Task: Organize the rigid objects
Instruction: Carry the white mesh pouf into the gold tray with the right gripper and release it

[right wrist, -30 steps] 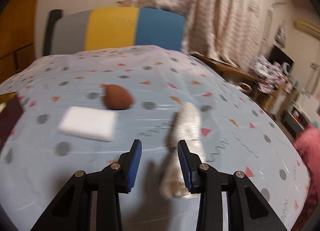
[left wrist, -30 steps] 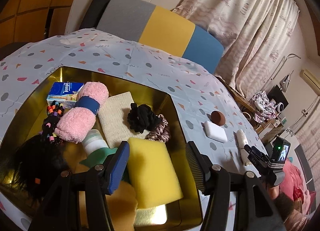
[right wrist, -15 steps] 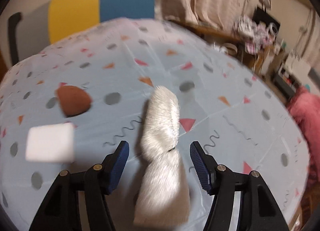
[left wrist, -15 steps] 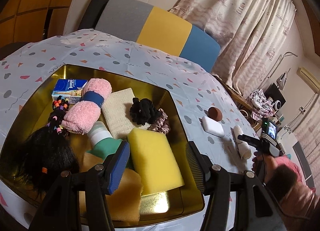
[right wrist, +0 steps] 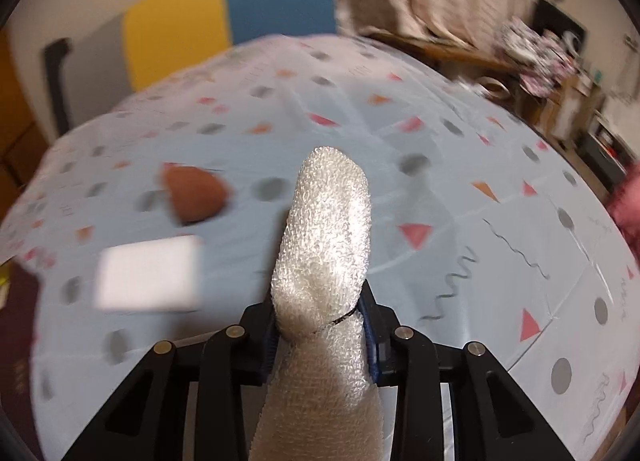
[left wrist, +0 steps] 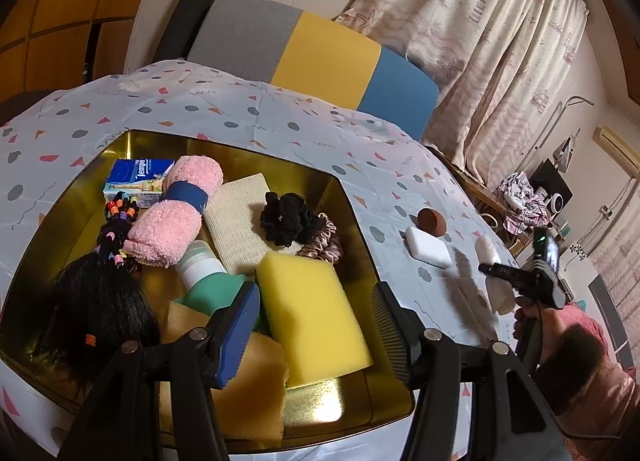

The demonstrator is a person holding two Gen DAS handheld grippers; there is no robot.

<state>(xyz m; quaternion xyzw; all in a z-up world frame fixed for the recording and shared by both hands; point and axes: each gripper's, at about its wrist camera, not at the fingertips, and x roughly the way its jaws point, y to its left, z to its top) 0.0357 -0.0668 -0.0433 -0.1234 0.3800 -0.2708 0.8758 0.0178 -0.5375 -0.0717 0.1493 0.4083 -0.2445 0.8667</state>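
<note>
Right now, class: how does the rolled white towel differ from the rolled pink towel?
The white towel is pinched in the right gripper; the pink towel lies in the gold tray. The pink towel wears a blue band; the white towel has only a thin dark tie. Both are fluffy rolls.

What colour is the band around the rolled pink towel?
Dark blue band on rolled pink towel, clearest in left wrist view.
</note>
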